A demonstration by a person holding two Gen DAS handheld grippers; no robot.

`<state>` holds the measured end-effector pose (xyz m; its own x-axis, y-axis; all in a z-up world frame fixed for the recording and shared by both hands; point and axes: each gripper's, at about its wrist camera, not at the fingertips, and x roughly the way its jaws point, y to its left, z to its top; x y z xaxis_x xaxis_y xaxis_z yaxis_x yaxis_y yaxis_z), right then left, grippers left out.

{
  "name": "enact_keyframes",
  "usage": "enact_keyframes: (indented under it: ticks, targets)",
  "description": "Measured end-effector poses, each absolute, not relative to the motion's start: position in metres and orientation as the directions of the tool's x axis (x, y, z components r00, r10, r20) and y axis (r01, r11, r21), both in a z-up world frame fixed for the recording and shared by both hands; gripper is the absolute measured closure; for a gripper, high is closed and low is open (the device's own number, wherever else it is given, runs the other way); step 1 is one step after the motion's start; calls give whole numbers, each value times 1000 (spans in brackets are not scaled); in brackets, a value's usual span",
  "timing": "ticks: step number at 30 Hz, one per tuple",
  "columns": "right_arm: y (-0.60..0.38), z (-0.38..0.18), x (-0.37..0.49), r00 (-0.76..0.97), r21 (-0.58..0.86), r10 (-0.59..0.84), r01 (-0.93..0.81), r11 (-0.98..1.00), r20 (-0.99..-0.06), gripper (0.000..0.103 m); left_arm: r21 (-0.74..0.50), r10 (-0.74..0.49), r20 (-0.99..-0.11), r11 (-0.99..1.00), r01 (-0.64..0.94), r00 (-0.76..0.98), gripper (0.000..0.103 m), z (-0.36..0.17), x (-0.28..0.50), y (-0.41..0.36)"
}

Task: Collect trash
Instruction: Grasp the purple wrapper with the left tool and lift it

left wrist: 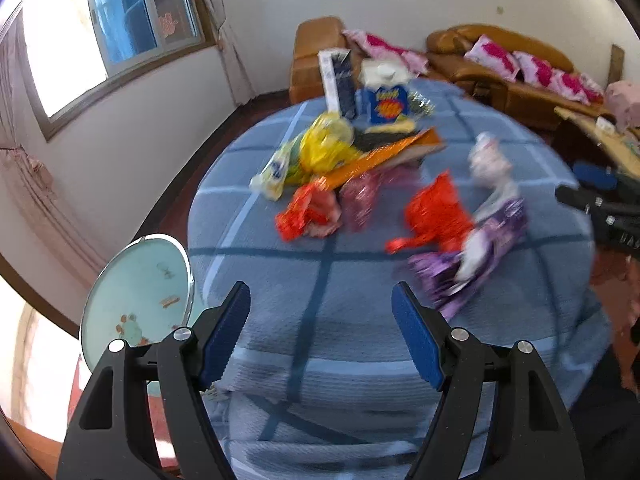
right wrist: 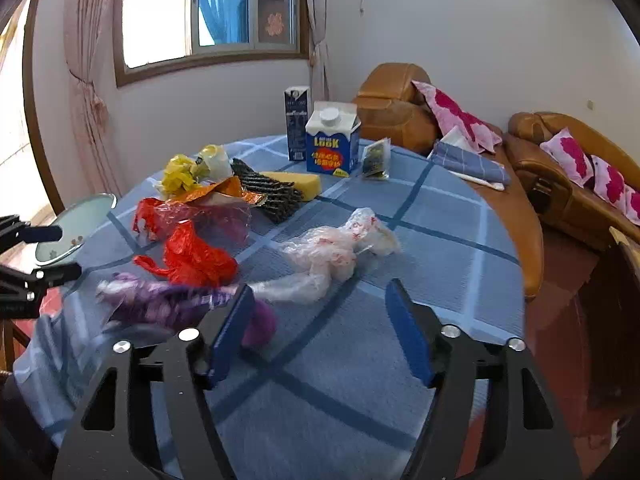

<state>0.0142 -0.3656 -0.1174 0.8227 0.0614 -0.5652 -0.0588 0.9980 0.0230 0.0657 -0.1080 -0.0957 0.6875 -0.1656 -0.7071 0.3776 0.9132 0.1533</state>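
Trash lies on a round table with a blue checked cloth (left wrist: pixel 320 320) (right wrist: pixel 340 380). A purple wrapper (left wrist: pixel 472 256) (right wrist: pixel 160 304), a red plastic bag (left wrist: pixel 436 212) (right wrist: pixel 196 256), a clear plastic bag (right wrist: pixel 332 256) (left wrist: pixel 492 168), a yellow bag (left wrist: pixel 324 144) (right wrist: pixel 180 174) and an orange foil wrapper (left wrist: pixel 384 156) (right wrist: pixel 224 190) are spread over it. My left gripper (left wrist: pixel 320 332) is open and empty above the near cloth. My right gripper (right wrist: pixel 320 332) is open and empty, its left finger (right wrist: pixel 228 332) just in front of the purple wrapper.
A blue-and-white carton (right wrist: pixel 332 140) (left wrist: pixel 386 100), a dark tall carton (right wrist: pixel 298 122) and a yellow sponge (right wrist: pixel 296 184) stand at the table's far side. A glass-topped stool (left wrist: pixel 136 292) (right wrist: pixel 76 220) is beside the table. Brown sofas (right wrist: pixel 560 168) line the wall.
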Motion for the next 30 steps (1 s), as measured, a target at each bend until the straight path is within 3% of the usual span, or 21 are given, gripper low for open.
enact_keyframes:
  ticks: [9, 11, 12, 13, 16, 30]
  targets:
    - [-480, -157, -23, 777, 184, -110, 281, 942, -619, 32, 100, -305, -719, 844, 527, 624, 34, -102, 53, -166]
    - [-487, -162, -27, 773, 194, -120, 301, 934, -623, 32, 75, -328, -751, 819, 568, 573, 60, -115, 57, -180]
    - [-487, -164, -27, 774, 196, -116, 298, 934, -623, 32, 57, -337, -769, 810, 583, 543, 66, -121, 60, -183]
    - [-485, -166, -27, 774, 196, -112, 293, 936, -623, 32, 44, -345, -776, 806, 590, 529, 83, -123, 61, -185]
    - [-476, -171, -22, 776, 201, -86, 266, 943, -625, 32, 29, -363, -775, 797, 604, 517, 96, -124, 62, -184]
    - [-428, -133, 21, 824, 166, -26, 145, 975, -566, 32, 85, -343, -698, 832, 549, 628, 99, -70, 61, -126]
